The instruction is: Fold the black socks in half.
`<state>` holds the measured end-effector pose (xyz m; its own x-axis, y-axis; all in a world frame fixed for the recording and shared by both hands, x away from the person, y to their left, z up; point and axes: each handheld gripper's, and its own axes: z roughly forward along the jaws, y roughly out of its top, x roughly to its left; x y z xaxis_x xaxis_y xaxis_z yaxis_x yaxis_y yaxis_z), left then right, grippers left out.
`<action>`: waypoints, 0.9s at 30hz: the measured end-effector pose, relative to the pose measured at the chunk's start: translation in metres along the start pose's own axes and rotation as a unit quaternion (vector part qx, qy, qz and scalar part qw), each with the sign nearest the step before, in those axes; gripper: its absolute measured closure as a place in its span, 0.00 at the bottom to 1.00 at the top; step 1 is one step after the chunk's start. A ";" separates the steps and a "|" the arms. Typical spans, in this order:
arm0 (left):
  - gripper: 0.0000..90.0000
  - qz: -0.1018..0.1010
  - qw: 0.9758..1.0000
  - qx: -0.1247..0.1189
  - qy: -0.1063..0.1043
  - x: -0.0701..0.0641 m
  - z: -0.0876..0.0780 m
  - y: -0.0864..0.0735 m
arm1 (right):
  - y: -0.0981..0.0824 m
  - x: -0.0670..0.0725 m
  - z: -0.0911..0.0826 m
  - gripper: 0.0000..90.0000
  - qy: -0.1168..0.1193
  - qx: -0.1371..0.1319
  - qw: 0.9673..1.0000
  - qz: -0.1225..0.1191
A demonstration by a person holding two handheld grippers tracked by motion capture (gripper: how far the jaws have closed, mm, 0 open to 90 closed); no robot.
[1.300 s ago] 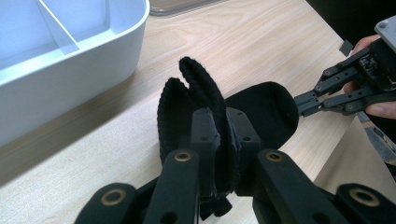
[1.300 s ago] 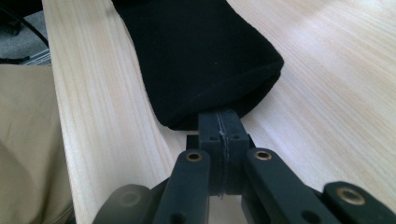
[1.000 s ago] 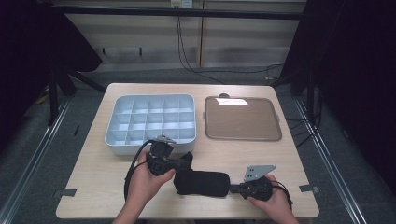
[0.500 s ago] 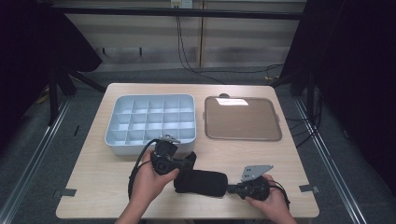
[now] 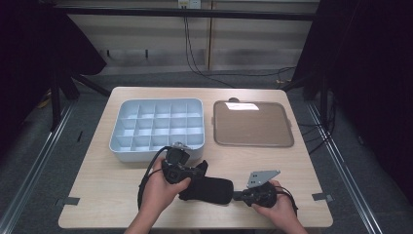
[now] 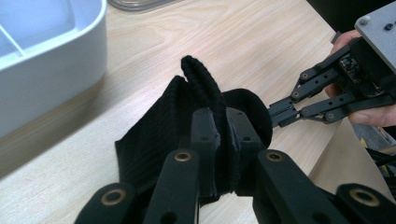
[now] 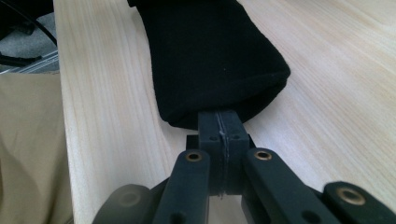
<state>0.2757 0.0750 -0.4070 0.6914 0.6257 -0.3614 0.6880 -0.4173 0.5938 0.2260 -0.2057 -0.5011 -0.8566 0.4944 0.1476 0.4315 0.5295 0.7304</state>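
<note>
At the table's near edge a black sock (image 5: 207, 189) lies on the wood between both grippers. The right gripper (image 5: 239, 196) pinches its rounded end with jaws closed; the left gripper (image 5: 191, 171) clamps the raised, folded opposite end. Beyond stand a white compartment tray (image 5: 157, 127) and brown tray (image 5: 253, 123).

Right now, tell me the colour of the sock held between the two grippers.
Black, with a ribbed knit; the sock shows best in the left gripper view.
</note>
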 end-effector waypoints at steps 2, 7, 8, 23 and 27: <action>0.92 0.000 1.000 0.003 0.000 -0.001 0.003 0.000 | 0.001 0.000 0.001 1.00 0.003 0.001 1.000 -0.002; 0.92 0.000 1.000 0.009 0.000 -0.001 0.008 -0.001 | 0.003 0.000 0.003 0.99 0.004 0.002 1.000 -0.005; 0.92 0.000 1.000 0.009 0.000 -0.001 0.008 -0.001 | 0.003 0.000 0.003 0.99 0.004 0.002 1.000 -0.005; 0.92 0.015 0.999 0.033 -0.004 -0.008 0.028 -0.002 | 0.005 0.002 0.005 0.99 0.003 0.003 1.000 -0.007; 0.92 0.014 0.999 0.033 -0.005 -0.009 0.032 -0.002 | 0.005 0.003 0.006 0.99 0.003 0.006 1.000 -0.009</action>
<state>0.2750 0.0498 -0.4280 0.7127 0.6062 -0.3529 0.6811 -0.4775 0.5551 0.2273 -0.1975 -0.5012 -0.8664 0.4799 0.1382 0.4184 0.5464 0.7256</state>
